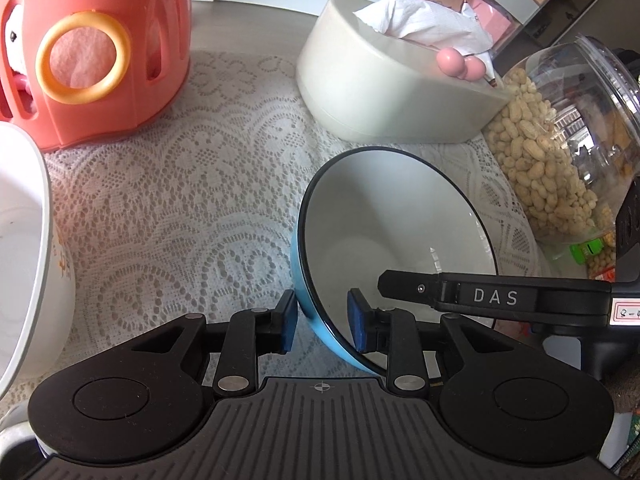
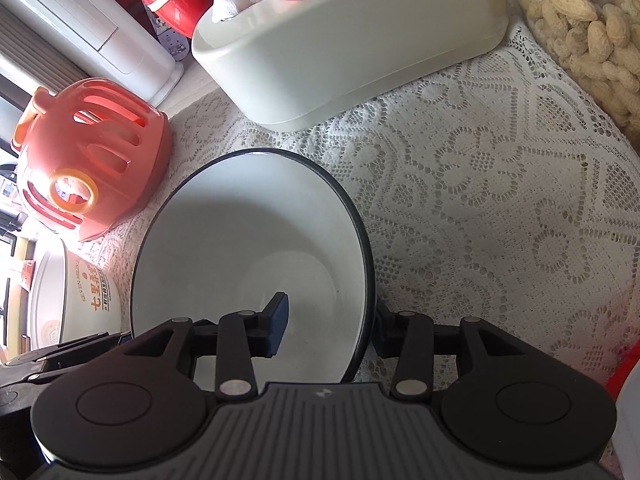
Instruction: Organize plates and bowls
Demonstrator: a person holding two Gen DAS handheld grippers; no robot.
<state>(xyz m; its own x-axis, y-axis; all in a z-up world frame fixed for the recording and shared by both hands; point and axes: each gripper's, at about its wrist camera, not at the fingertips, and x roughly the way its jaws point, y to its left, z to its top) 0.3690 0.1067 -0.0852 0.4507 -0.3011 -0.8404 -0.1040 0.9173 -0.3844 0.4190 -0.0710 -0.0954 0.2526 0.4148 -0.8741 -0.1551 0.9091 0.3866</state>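
A blue bowl [image 1: 400, 216] with a white inside and a black rim sits tilted on the lace cloth [image 1: 180, 200]. My left gripper [image 1: 322, 322] is shut on its near left wall, one pad on the blue outside and one inside. In the right wrist view the same bowl [image 2: 248, 240] fills the middle. My right gripper [image 2: 330, 326] straddles its right rim. Its left pad [image 2: 280, 320] stands inside with white showing between it and the rim. The other finger is partly hidden behind the wall. A large white bowl [image 1: 24, 240] with orange print stands at the left.
An orange slotted plastic dome [image 1: 100, 52] stands at the back left. A cream tissue box [image 1: 380, 92] sits behind the blue bowl. A clear jar of peanuts [image 1: 560, 160] crowds the right side. The printed white bowl [image 2: 76, 300] shows beside the dome [image 2: 92, 160].
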